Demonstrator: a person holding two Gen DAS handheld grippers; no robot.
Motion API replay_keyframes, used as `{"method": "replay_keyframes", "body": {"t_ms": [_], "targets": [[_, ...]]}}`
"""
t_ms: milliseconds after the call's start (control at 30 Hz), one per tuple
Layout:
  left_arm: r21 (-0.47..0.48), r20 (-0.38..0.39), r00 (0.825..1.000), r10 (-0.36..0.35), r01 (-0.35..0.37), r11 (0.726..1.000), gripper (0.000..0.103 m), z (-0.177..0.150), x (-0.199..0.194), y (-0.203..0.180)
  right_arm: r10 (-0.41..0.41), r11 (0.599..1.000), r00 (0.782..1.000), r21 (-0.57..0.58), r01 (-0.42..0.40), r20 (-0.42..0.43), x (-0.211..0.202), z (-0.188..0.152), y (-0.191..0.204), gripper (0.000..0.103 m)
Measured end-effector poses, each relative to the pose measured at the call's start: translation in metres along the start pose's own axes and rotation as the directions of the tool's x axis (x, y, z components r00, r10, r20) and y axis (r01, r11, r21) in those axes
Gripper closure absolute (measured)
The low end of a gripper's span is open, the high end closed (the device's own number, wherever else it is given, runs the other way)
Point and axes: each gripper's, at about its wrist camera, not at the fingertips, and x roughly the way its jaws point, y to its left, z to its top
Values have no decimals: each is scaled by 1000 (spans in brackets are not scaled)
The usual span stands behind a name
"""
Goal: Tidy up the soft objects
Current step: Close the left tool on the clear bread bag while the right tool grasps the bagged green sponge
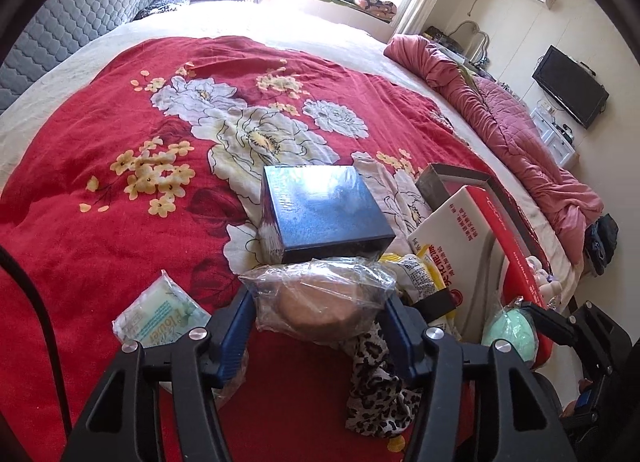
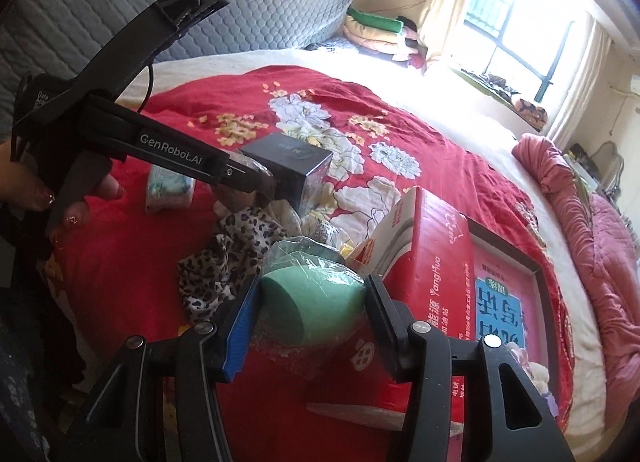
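blanket [image 1: 100, 230]: deep red, printed with large white flowers outlined in black and sprigs of small yellow blossoms
box [image 1: 324, 214]: glossy dark blue, near black at the edges
wrapped sponge [image 1: 320, 310]: tan-brown, under clear film
second wrapped sponge [image 2: 312, 298]: mint green, under clear film
cloth [image 1: 376, 390]: leopard print, black and brown spots on white
carton [image 2: 436, 262]: red sides, white face, red lettering
tissue pack [image 1: 160, 322]: pale green and white
quilt [image 1: 516, 130]: dusty pink
headboard [image 2: 200, 10]: grey, quilted in a honeycomb pattern
gripper pads [image 1: 236, 338]: blue on black frames
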Motion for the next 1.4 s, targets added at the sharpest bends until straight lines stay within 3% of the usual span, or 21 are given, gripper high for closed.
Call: {"method": "replay_keyframes", "body": {"t_ms": [333, 733, 1400], "targets": [[27, 51, 998, 31, -33, 999, 44, -7, -26, -7, 11, 999, 998, 49, -14, 65, -16, 6, 2, 49], [-11, 112, 991, 73, -72, 997, 44, -6, -54, -3, 5, 995, 992, 101, -17, 122, -36, 6, -10, 49], [105, 118, 991, 58, -70, 992, 44, -10, -67, -82, -51, 949, 974, 316, -22, 219, -74, -10, -65, 49]]}}
